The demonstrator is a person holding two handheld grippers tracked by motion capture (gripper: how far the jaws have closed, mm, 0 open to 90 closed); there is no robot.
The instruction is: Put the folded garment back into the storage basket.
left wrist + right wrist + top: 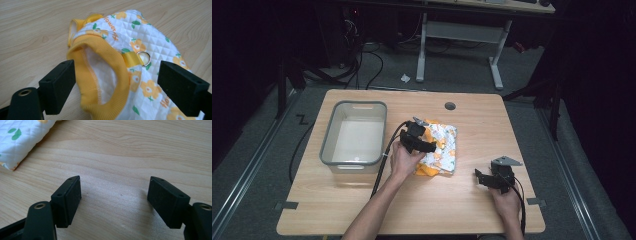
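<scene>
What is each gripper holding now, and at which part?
Nothing is held. The left gripper is open, its jaws on either side of the garment's yellow ribbed opening. The right gripper is open above the bare table.

- Orange lettering reading "flower" runs along the quilted white garment (140, 37) near its yellow collar, seen in the left gripper view; smaller characters after the word are too small to read
- A second orange print at the garment's lower edge, partly cut off beside the jaw, shows the letters "flo"
- In the high view the garment's print (439, 145) is too small to read
- The right gripper view shows the cloth's corner (22, 135) bearing leaf motifs, no lettering
</scene>
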